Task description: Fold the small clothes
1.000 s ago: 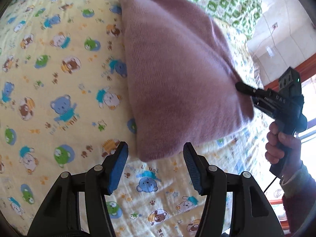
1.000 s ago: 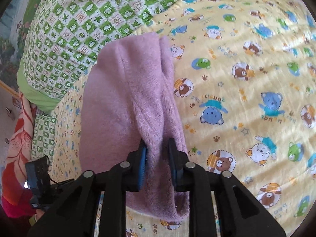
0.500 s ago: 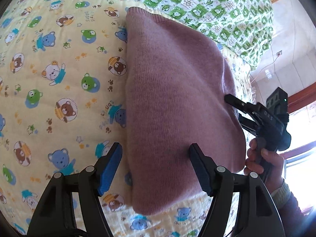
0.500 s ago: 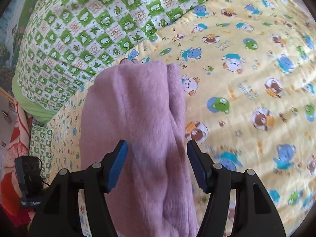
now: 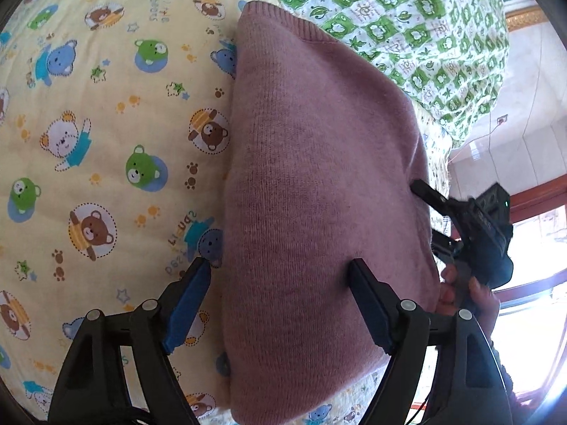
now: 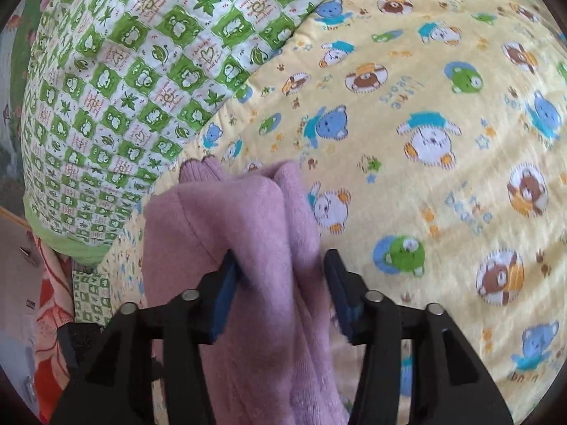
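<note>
A pink knitted garment (image 5: 319, 184) lies folded on the yellow bear-print sheet (image 5: 88, 124). My left gripper (image 5: 280, 265) hovers over its near left edge, jaws opening. Its left pad is out over the sheet and its right finger (image 5: 368, 294) is above the knit, neither pressing. In the right wrist view the garment (image 6: 226, 219) shows as a thick folded bundle running between the blue pads of my right gripper (image 6: 280, 258). Those jaws are closing but still stand apart around the fabric. From the left wrist view the right gripper (image 5: 427, 212) sits at the garment's right edge, held by a hand (image 5: 471, 297).
A green-and-white checked quilt (image 5: 407, 17) is piled at the far end of the bed, just beyond the garment (image 6: 124, 88). Bear-print sheet (image 6: 443, 141) spreads out to one side. A red-framed window (image 5: 531, 205) and an orange-red cloth (image 6: 53, 301) lie past the bed's edge.
The right gripper, shut on the garment's edge a second ago, has let go and spread. The left jaws widened. Both grippers moved forward over the garment, which now rests on the sheet.
</note>
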The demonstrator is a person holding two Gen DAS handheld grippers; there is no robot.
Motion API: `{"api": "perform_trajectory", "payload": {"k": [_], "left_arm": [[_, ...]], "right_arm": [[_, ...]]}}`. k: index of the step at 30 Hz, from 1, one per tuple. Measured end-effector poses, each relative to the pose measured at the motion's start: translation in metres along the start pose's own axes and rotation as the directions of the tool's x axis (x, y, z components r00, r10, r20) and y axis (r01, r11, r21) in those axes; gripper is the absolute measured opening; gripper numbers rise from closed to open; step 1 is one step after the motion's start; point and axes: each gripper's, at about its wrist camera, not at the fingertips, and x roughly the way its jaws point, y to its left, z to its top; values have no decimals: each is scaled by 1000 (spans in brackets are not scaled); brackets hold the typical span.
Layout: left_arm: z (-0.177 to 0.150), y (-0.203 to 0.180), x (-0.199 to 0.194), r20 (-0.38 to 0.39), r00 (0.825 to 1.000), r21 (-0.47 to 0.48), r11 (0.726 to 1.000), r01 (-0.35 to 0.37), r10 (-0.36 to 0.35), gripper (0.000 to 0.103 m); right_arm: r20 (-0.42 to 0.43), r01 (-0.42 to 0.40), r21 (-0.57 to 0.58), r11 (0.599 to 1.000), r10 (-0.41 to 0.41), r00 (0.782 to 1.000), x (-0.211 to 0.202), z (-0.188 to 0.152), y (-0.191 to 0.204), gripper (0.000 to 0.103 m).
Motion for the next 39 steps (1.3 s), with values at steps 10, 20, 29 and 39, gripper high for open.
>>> {"api": "perform_trajectory", "payload": {"k": [10, 20, 29, 39], "left_arm": [[8, -3, 26, -27, 998, -26, 998, 59, -60, 81], [12, -20, 27, 7, 996, 16, 996, 90, -90, 43], [-5, -33, -40, 130, 989, 69, 996, 55, -64, 41], [-44, 33, -148, 259, 963, 7, 997, -82, 78, 41]], "right_arm": [[-136, -49, -68, 997, 39, 990, 0, -37, -7, 79], [-135, -112, -22, 993, 108, 985, 4, -43, -6, 33], [-91, -199, -132, 971, 188, 978, -28, -56, 58, 29], [-196, -358, -190, 914, 322, 926, 8, -99, 141, 29]]}}
